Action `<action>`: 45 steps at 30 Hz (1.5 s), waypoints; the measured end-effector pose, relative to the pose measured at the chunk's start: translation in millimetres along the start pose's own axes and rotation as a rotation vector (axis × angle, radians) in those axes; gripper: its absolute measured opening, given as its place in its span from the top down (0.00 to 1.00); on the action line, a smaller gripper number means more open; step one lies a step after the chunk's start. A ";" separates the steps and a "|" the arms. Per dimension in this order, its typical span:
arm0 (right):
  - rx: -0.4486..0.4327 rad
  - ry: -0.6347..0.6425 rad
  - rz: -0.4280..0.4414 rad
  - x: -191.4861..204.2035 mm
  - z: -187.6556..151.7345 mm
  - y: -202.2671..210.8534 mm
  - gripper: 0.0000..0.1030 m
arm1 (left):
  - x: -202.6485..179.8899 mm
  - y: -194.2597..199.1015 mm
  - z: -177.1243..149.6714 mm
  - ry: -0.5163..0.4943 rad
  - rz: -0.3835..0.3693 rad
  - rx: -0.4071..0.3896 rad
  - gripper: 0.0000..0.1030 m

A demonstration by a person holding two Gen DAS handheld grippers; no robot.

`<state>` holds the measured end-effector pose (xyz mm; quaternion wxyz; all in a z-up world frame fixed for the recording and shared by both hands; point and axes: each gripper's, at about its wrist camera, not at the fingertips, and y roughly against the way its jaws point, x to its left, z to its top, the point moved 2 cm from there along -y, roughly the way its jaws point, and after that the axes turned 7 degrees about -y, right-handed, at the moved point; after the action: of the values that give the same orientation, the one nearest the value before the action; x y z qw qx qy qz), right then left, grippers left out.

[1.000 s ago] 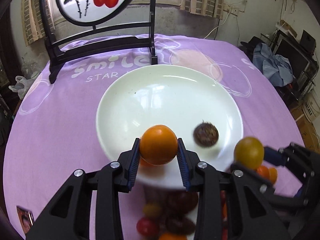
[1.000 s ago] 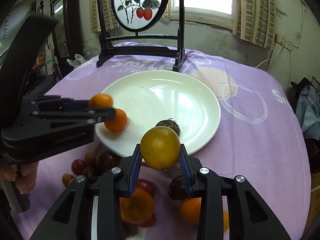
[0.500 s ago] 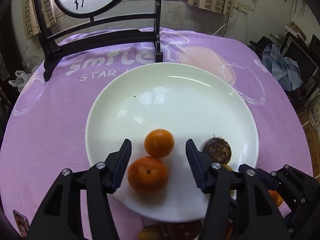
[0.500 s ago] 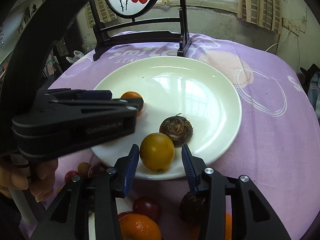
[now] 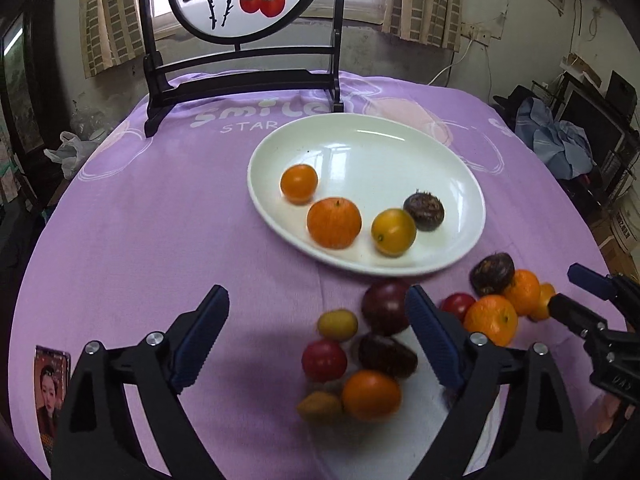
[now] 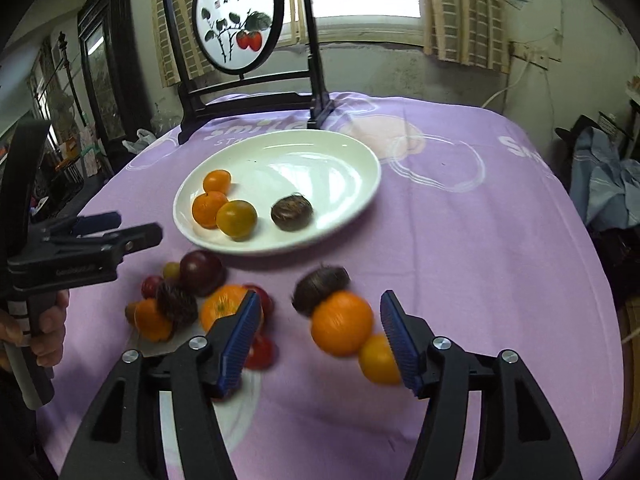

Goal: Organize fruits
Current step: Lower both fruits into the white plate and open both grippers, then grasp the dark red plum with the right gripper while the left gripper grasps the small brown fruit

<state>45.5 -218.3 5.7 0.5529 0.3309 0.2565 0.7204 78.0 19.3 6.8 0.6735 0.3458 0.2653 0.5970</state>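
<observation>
Left gripper (image 5: 316,336) and right gripper (image 6: 318,338) angled down, jaws apart

In the lower half of the frame the right gripper (image 6: 316,340) had just been opening, its blue-padded jaws apart over the purple tablecloth (image 6: 460,248) with an orange (image 6: 342,322) between them, ungripped. A yellow fruit (image 6: 378,360) lay against the right pad. Above centre, the white plate (image 6: 352,200) carried four fruits. At the left edge, a hand (image 6: 48,328) held the left gripper (image 6: 132,228).
</observation>
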 end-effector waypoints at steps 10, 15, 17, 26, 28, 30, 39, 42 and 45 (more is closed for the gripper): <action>0.087 0.099 0.025 36.1 -51.5 4.7 0.36 | 6.0 16.8 -50.9 0.002 0.031 0.014 0.13; 0.134 0.142 0.031 65.0 -61.8 -14.5 0.36 | 16.3 20.5 -53.4 0.022 0.008 0.010 0.11; 0.154 0.151 0.028 73.3 -62.2 -25.2 0.36 | 16.2 20.7 -56.0 0.007 0.010 0.003 0.10; 0.154 0.176 0.014 84.4 -58.6 -45.4 0.62 | 19.5 4.3 -62.2 0.019 -0.068 0.063 0.09; 0.149 0.145 0.031 78.9 -59.2 -42.5 0.62 | 15.7 3.5 -63.1 0.007 -0.073 0.068 0.09; 0.145 0.131 0.044 74.5 -60.1 -40.3 0.62 | 11.0 4.1 -64.5 -0.016 -0.082 0.072 0.09; 0.134 0.079 0.095 60.6 -62.0 -30.5 0.61 | 9.8 3.6 -76.9 -0.091 -0.018 0.090 0.09; 0.123 0.076 0.107 59.5 -62.5 -26.0 0.61 | 7.9 -3.4 -78.7 -0.101 -0.011 0.105 0.22; 0.123 0.072 0.113 58.3 -63.6 -24.1 0.61 | 4.0 -14.9 -76.9 -0.110 -0.012 0.124 0.31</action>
<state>2.4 -155.9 -42.1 0.4804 0.3523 0.3009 0.7447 28.6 33.9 -52.4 0.6678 0.4175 0.2666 0.5556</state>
